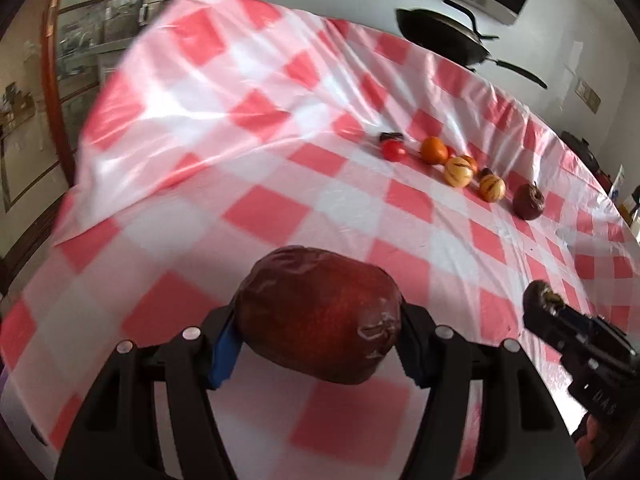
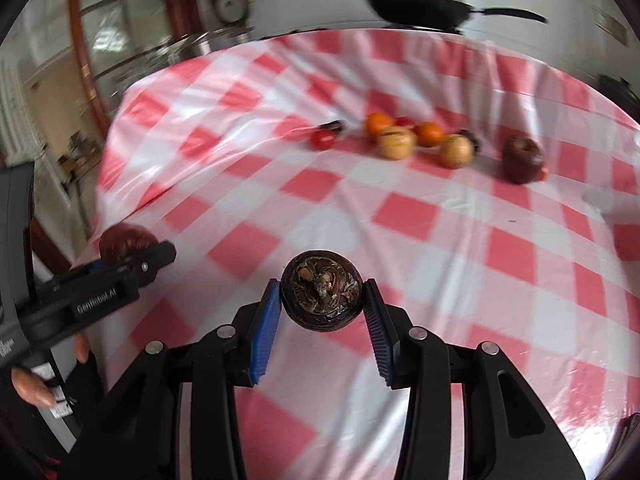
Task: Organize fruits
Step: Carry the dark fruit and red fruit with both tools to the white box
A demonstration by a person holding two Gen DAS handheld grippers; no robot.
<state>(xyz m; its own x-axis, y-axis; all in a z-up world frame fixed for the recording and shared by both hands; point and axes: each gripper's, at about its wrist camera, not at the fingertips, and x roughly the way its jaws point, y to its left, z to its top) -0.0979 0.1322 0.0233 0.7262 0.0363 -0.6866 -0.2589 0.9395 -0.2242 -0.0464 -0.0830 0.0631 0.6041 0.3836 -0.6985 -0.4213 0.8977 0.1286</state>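
My left gripper is shut on a wrinkled dark red apple, held above the checked tablecloth. My right gripper is shut on a small dark brown round fruit between its blue pads. That fruit and the right gripper also show at the lower right of the left wrist view. The left gripper with its apple shows at the left of the right wrist view. Farther off lies a row of fruit: a red tomato, an orange, two striped yellow fruits, another dark red apple.
A black pan stands at the table's far edge against the wall. The tablecloth falls off at the left edge, with a glass cabinet beyond. A person's fingers hold the left gripper's handle.
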